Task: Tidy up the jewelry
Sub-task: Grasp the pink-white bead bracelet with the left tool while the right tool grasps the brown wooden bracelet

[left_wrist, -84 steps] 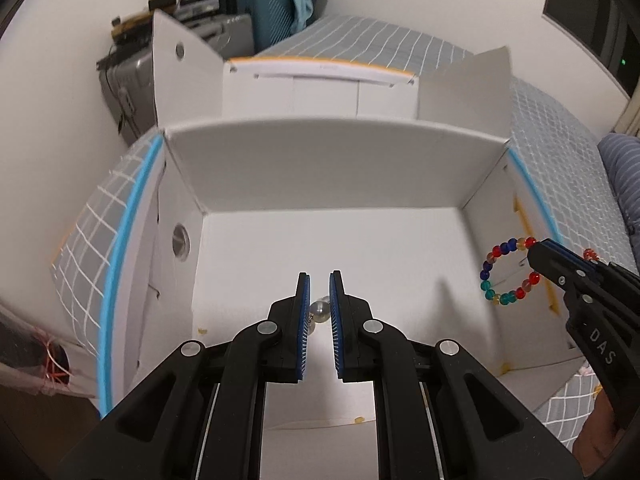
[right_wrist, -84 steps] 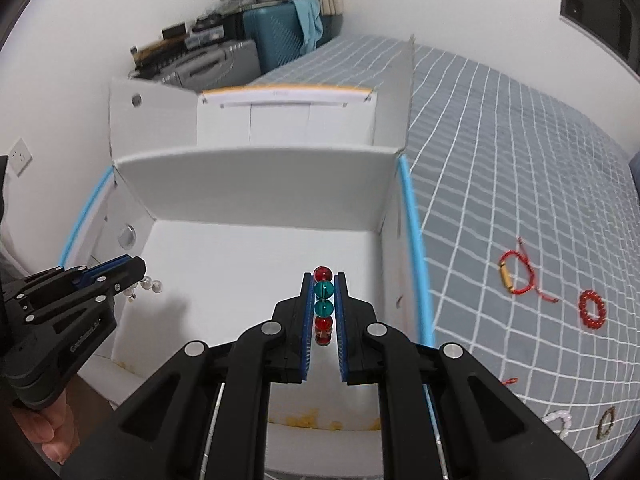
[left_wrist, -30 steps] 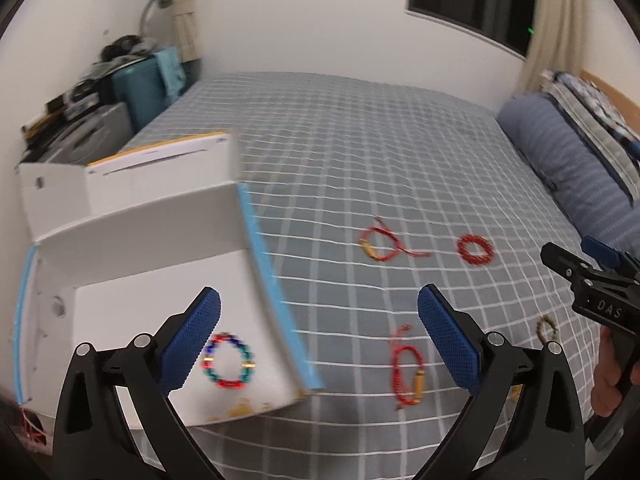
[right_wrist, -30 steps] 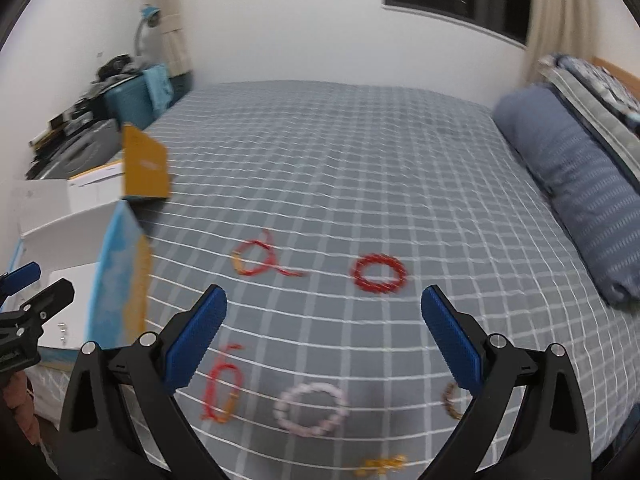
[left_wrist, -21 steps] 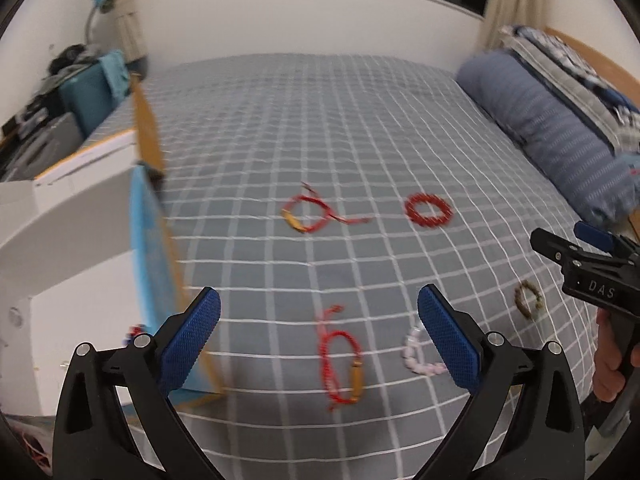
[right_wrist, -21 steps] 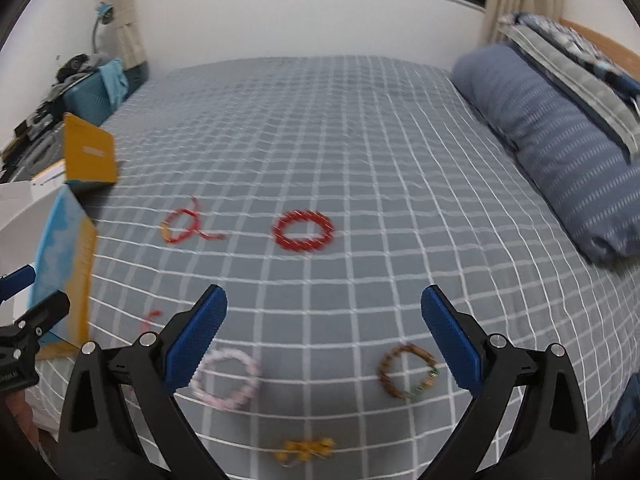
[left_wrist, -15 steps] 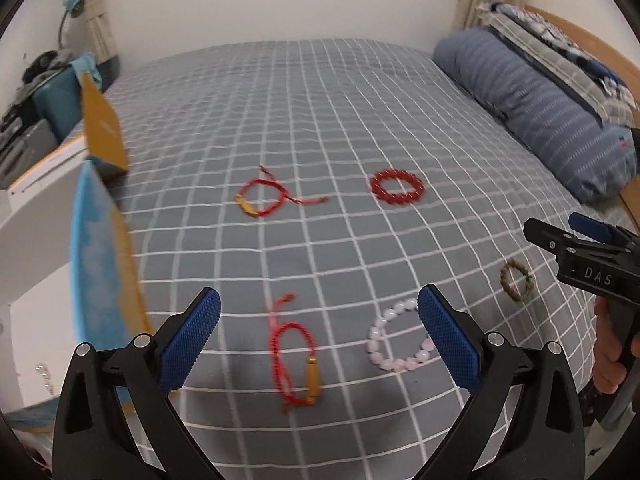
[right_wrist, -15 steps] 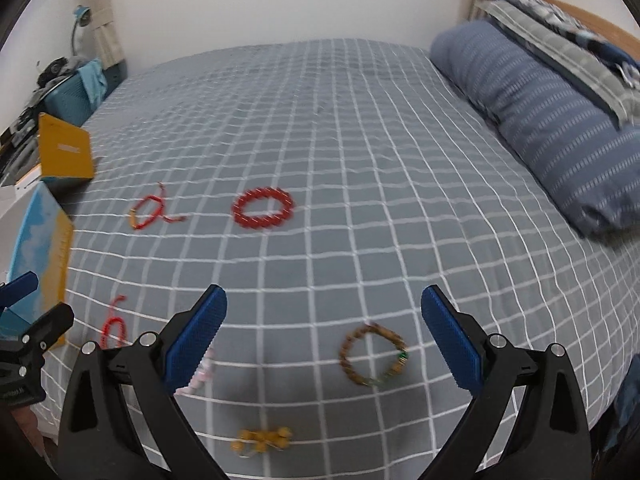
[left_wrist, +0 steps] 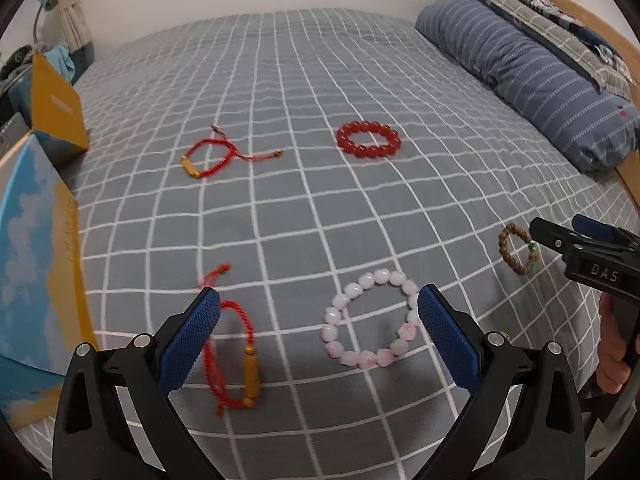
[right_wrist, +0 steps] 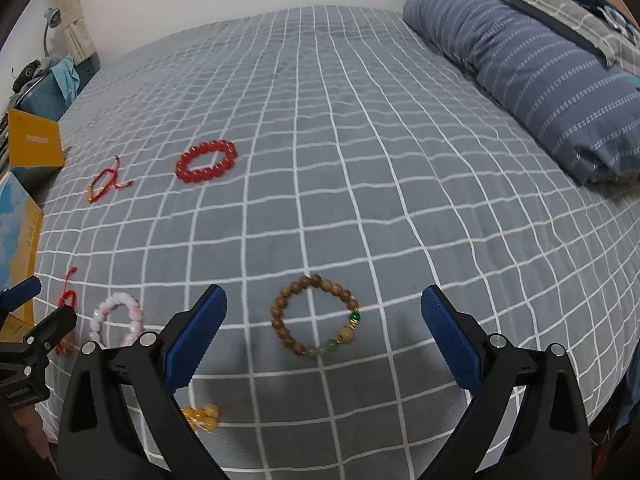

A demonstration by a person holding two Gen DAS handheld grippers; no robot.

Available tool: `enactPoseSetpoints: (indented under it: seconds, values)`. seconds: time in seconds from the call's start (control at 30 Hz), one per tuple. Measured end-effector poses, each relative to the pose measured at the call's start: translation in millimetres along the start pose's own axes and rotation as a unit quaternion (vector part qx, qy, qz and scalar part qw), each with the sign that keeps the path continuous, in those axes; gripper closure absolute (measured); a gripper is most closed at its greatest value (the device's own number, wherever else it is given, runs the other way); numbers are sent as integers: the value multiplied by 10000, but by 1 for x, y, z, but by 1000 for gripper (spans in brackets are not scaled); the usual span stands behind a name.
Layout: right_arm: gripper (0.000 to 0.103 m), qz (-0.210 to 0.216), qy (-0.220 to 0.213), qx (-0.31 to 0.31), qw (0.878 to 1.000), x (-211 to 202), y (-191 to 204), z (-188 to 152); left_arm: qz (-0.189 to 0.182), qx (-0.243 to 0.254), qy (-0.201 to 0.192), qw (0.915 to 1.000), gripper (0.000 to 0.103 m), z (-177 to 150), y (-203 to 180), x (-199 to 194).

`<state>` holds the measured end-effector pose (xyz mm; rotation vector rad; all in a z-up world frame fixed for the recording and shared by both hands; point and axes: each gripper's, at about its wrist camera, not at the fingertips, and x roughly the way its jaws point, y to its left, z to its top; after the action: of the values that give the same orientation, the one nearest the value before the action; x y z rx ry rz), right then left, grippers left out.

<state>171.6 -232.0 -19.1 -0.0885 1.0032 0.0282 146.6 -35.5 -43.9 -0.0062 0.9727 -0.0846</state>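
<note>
L gripper [left_wrist: 318,334] hangs over the bed [left_wrist: 320,80], jaws spread wide, holding nothing. Pink bead bracelet [left_wrist: 370,318] lies flat just ahead, right of centre btw the fingers; red cord bracelet [left_wrist: 232,354] sits by the left finger, long axis running away from the camera. R gripper [right_wrist: 322,330], also wide open and empty, frames the brown bead bracelet [right_wrist: 314,316], lying flat (green bead on its right). Each arm looks nearest its own piece. Box [left_wrist: 36,280] is at far left.
</note>
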Motion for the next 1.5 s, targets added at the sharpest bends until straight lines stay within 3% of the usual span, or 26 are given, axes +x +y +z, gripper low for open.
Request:
enactPoseSetpoints:
  seconds: [0.17, 0.4, 0.6, 0.73, 0.83, 0.93, 0.97, 1.0, 1.5]
  values:
    - [10, -61, 127, 87, 9999, 13, -9, -5, -129, 69, 41, 9999, 6, -5, -17, 9]
    - [19, -152, 379, 179, 9990, 33, -19, -10, -226, 281, 194, 9992, 6, -13, -48, 28]
    - [35, -113, 629, 333, 9974, 46, -28, -13, -119, 223, 306, 9992, 8, -13, -55, 45]
    - [50, -125, 640, 328, 9973, 46, -27, -14, -81, 44, 442, 9990, 24, -12, -52, 54]
    - [62, -102, 655, 300, 9973, 46, -26, -13, -79, -42, 402, 9992, 42, -13, -50, 54]
    - [81, -69, 682, 228, 9974, 45, -22, -13, -118, -73, 440, 9989, 64, -12, -47, 53]
    - [86, -87, 694, 205, 9973, 45, -21, -13, -119, -45, 461, 9989, 78, -12, -47, 52]
    - [92, -117, 701, 191, 9973, 45, -19, -13, -124, -50, 485, 9987, 83, -12, -47, 52]
    - [92, -97, 523, 309, 9981, 29, -23, -11, -343, -64, 496, 9982, 84, -7, -41, 39]
